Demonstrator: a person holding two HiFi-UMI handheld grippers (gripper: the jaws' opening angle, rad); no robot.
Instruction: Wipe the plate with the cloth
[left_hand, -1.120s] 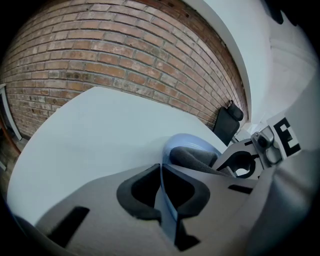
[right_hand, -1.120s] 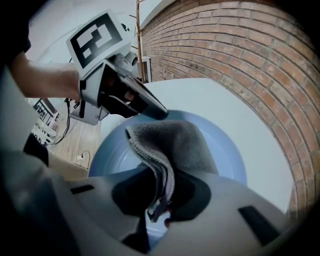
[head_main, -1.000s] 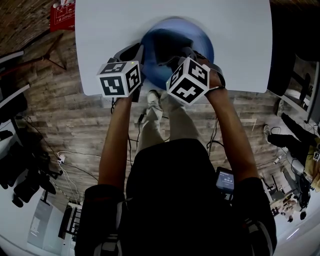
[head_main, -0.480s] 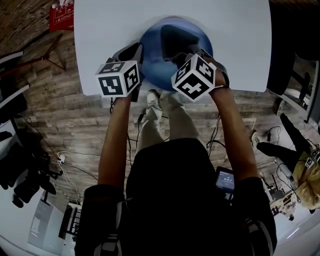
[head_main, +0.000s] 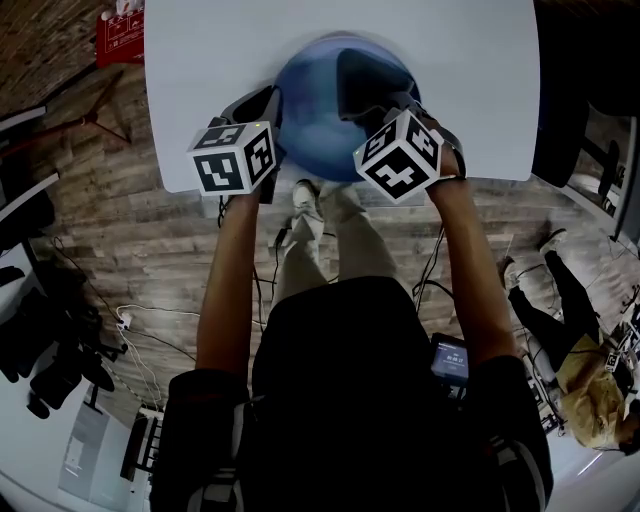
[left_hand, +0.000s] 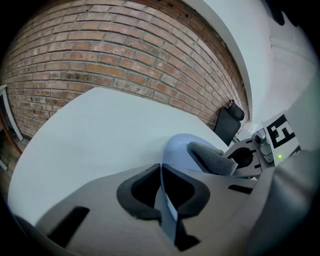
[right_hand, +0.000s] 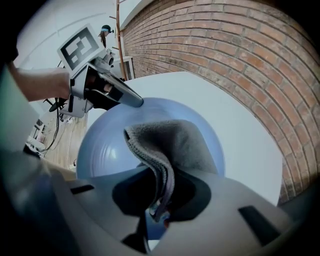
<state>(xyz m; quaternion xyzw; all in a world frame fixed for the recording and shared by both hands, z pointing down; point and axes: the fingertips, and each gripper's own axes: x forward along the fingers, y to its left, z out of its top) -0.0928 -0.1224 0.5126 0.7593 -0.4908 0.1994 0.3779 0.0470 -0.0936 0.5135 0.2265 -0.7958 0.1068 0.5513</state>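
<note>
One blue plate (head_main: 310, 125) is sitting at the near edge of the white table (head_main: 200, 60), the left gripper (left_hand: 161, 192) pinching its rim. The right gripper (right_hand: 159, 200), clamping the grey cloth (right_hand: 170, 145), is sliding it rightward, so wiping is progressing.

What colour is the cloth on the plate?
Dark grey, a fleecy cloth lying on the light blue plate; the right gripper view shows it best.
</note>
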